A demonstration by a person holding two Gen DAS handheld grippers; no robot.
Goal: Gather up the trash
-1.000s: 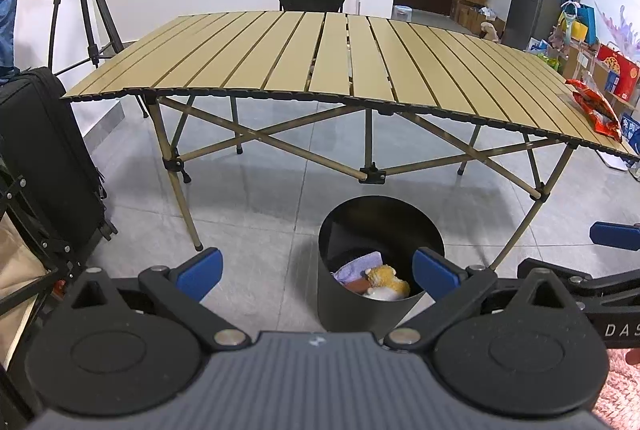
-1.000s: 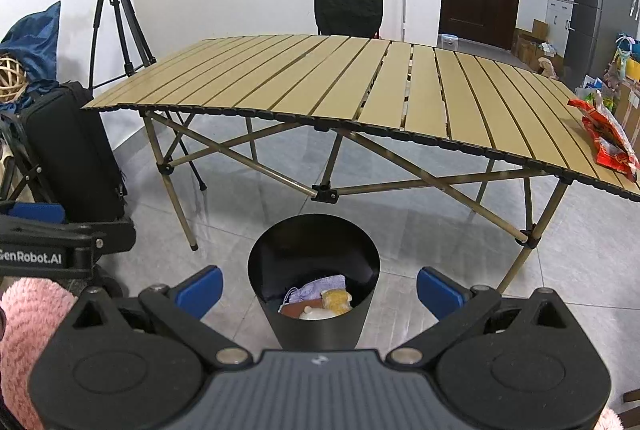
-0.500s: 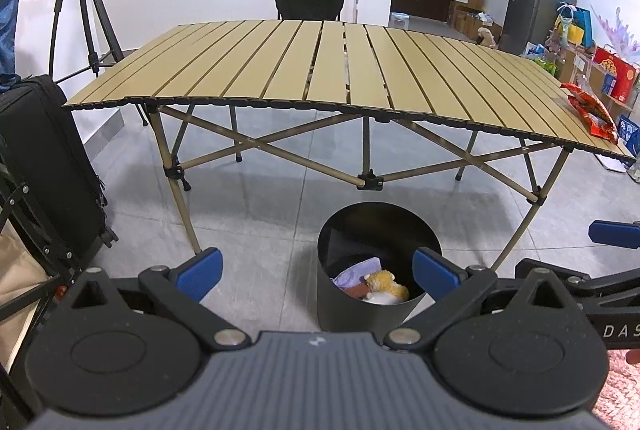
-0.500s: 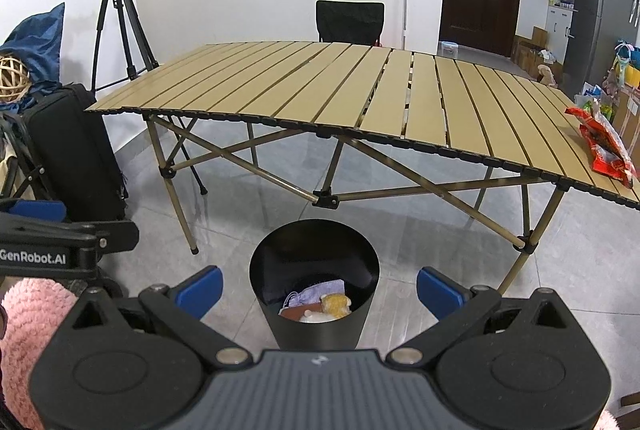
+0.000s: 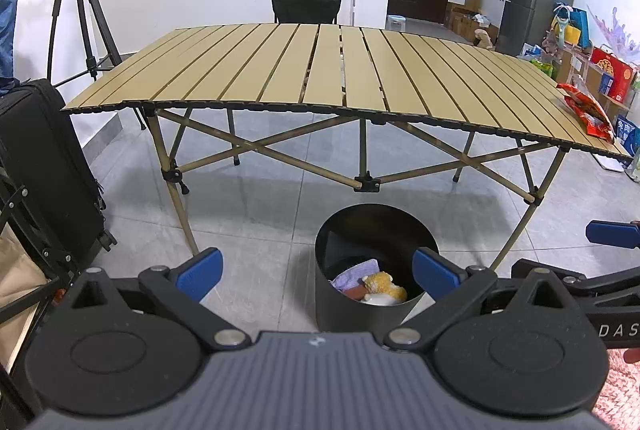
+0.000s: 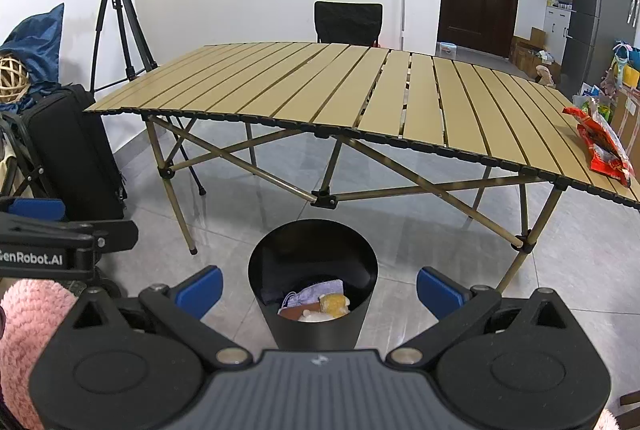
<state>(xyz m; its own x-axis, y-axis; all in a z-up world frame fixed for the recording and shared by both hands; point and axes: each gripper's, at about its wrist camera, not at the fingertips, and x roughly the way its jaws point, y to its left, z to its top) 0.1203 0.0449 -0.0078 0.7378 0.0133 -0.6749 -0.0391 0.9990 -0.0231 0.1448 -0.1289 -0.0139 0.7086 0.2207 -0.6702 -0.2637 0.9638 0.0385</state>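
- Left gripper [image 5: 318, 270]: jaws spread wide, nothing between them.
- Black bin [image 5: 374, 226]: on the floor just ahead, holding a purple cloth and yellow-white scraps.
- Slatted table [image 5: 320, 78]: beyond the bin.
- Red wrapper [image 5: 588, 112]: on the table's far right edge.

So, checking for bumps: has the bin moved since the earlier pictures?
Cannot tell: the bin sits the same against the table leg; only the cameras shifted.
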